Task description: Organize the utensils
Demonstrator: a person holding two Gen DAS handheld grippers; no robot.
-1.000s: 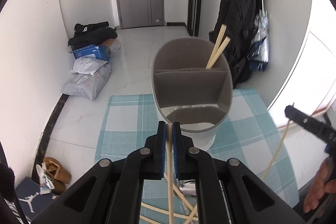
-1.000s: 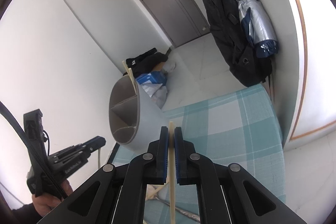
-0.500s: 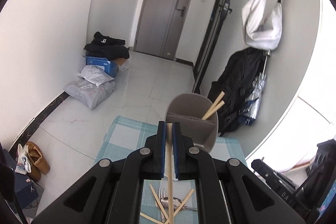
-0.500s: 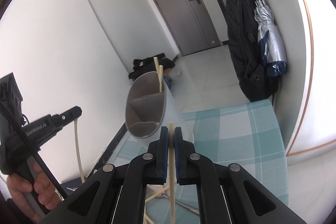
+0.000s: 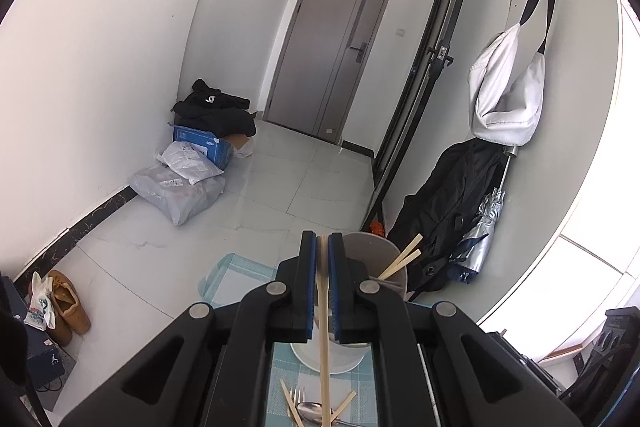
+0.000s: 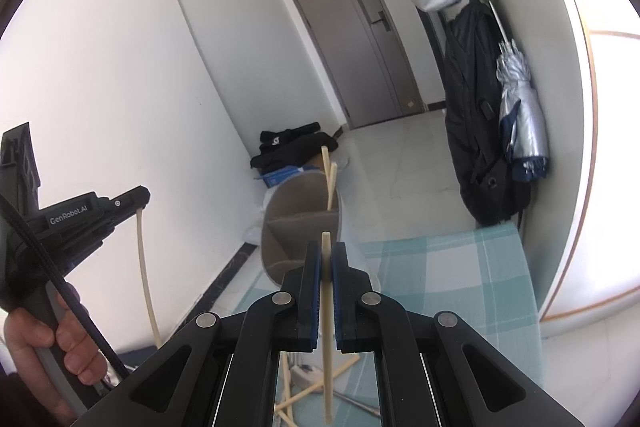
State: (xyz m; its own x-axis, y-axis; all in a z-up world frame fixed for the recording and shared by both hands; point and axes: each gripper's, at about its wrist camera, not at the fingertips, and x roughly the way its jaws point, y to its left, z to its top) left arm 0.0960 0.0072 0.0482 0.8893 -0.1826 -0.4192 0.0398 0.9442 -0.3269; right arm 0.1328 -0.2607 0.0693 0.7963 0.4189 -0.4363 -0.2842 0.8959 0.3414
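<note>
My left gripper (image 5: 322, 247) is shut on a pale wooden chopstick (image 5: 324, 339) that hangs down between its blue pads. My right gripper (image 6: 327, 255) is likewise shut on another chopstick (image 6: 327, 347). A grey divided utensil holder (image 5: 394, 281) stands just beyond the left fingers, with two chopsticks (image 5: 400, 261) leaning in its far compartment. The holder (image 6: 298, 227) also shows ahead of the right gripper. In the right wrist view a hand holds the left gripper (image 6: 138, 201) at left, its chopstick (image 6: 146, 279) dangling. Loose chopsticks, a fork and a spoon (image 5: 310, 409) lie on the checked cloth below.
A teal checked cloth (image 6: 452, 279) covers the table. On the floor are bags and a blue box (image 5: 188, 167) by the left wall. Shoes (image 5: 66, 303) sit at lower left. A black coat and a folded umbrella (image 6: 520, 123) hang on the right wall.
Both grippers have risen and rolled with their chopsticks. The holder, which filled the left view and tilted in the right view, now sits lower and smaller, more upright.
</note>
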